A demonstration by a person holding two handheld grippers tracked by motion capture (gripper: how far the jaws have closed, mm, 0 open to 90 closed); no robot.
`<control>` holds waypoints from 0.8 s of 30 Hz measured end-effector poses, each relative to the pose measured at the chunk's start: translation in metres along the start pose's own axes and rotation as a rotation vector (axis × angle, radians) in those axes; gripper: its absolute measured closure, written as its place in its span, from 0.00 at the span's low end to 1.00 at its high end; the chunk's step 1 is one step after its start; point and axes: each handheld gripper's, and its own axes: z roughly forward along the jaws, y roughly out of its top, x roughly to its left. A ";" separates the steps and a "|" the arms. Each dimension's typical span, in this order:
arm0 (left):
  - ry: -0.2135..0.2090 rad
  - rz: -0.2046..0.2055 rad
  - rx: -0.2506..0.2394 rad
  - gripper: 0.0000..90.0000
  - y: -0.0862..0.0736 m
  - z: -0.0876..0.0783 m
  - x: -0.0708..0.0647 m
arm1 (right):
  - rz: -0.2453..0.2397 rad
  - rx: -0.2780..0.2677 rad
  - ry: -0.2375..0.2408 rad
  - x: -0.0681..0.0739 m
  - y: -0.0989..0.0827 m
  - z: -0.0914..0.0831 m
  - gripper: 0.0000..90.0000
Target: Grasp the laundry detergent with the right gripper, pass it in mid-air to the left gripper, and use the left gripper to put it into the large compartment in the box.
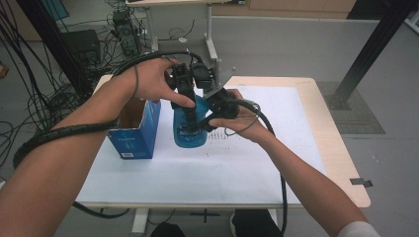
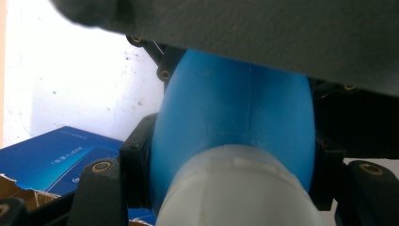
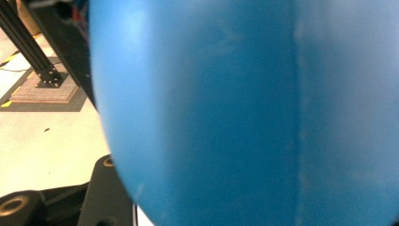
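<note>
A blue plastic bottle with a white cap stands on the white-covered table, just right of an open blue carton. My left gripper comes down from above and is shut on the bottle's top; in the left gripper view its black jaws flank the cap. My right gripper reaches in from the right and is shut on the bottle's blue body, which sits very close to the camera in the right gripper view. One of its black jaws shows at the lower left there.
The blue carton has its torn brown flap open next to the bottle. Cables lie on the floor at the left. A black frame post stands at the back right. The wooden table edge shows at the right.
</note>
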 end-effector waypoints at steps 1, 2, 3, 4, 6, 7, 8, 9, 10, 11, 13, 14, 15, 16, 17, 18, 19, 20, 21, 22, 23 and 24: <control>0.001 0.006 0.009 0.41 0.001 0.000 0.001 | -0.001 -0.001 0.000 0.000 0.000 0.000 0.47; 0.004 0.000 0.004 0.41 0.001 0.000 0.000 | -0.003 -0.003 0.000 -0.001 -0.001 0.000 0.47; 0.004 0.000 0.004 0.41 0.001 0.000 0.000 | -0.003 -0.003 0.000 -0.001 -0.001 0.000 0.47; 0.004 0.004 0.008 0.41 0.001 0.000 0.000 | -0.002 -0.005 -0.002 -0.001 -0.001 0.000 0.47; 0.004 0.000 0.008 0.41 0.002 0.001 0.000 | -0.002 -0.006 -0.001 -0.001 -0.001 0.000 0.47; 0.003 0.000 0.008 0.41 0.002 0.001 0.000 | -0.001 -0.007 0.001 -0.001 -0.002 0.000 0.47; 0.004 0.001 0.008 0.41 0.002 0.001 0.000 | -0.001 -0.007 0.002 -0.001 -0.002 0.000 0.47; 0.003 0.002 0.011 0.41 0.002 0.001 0.000 | -0.003 -0.006 0.000 -0.001 -0.002 0.000 0.47; 0.002 0.003 0.014 0.41 0.002 0.001 0.001 | -0.004 -0.006 0.000 -0.001 -0.002 0.000 0.47; 0.001 -0.002 0.011 0.41 0.002 0.001 0.001 | -0.001 -0.006 0.004 -0.002 -0.002 0.000 0.47; 0.000 -0.004 0.013 0.41 0.002 0.001 0.000 | -0.001 -0.007 0.007 -0.002 -0.002 0.000 0.47; 0.000 -0.004 0.013 0.41 0.002 0.001 0.000 | -0.001 -0.007 0.007 -0.002 -0.002 0.000 0.47; 0.003 -0.005 0.013 0.41 0.002 0.001 0.000 | -0.001 -0.009 0.008 -0.002 -0.003 0.000 0.47; 0.003 -0.005 0.013 0.41 0.002 0.001 0.000 | -0.001 -0.009 0.008 -0.002 -0.003 0.000 0.47; 0.004 -0.006 0.013 0.41 0.002 0.001 0.000 | -0.002 -0.010 0.006 -0.002 -0.003 0.000 0.47; 0.005 -0.006 0.013 0.41 0.002 0.001 0.000 | -0.002 -0.010 0.006 -0.002 -0.003 0.000 0.47; 0.005 -0.006 0.014 0.41 0.002 0.001 0.000 | -0.002 -0.011 0.007 -0.002 -0.003 0.000 0.47; 0.004 -0.006 0.015 0.41 0.003 0.001 0.000 | -0.002 -0.011 0.007 -0.002 -0.003 0.000 0.47; 0.004 -0.005 0.016 0.41 0.003 0.001 0.000 | -0.001 -0.011 0.008 -0.002 -0.003 0.000 0.47; 0.003 -0.011 0.015 0.41 0.003 0.001 -0.001 | -0.002 -0.011 0.008 -0.002 -0.003 0.000 0.47; 0.004 -0.010 0.014 0.41 0.003 0.002 -0.001 | -0.002 -0.011 0.008 -0.002 -0.003 0.000 0.47; 0.004 -0.008 0.016 0.41 0.003 0.002 -0.001 | -0.002 -0.011 0.007 -0.002 -0.004 0.000 0.46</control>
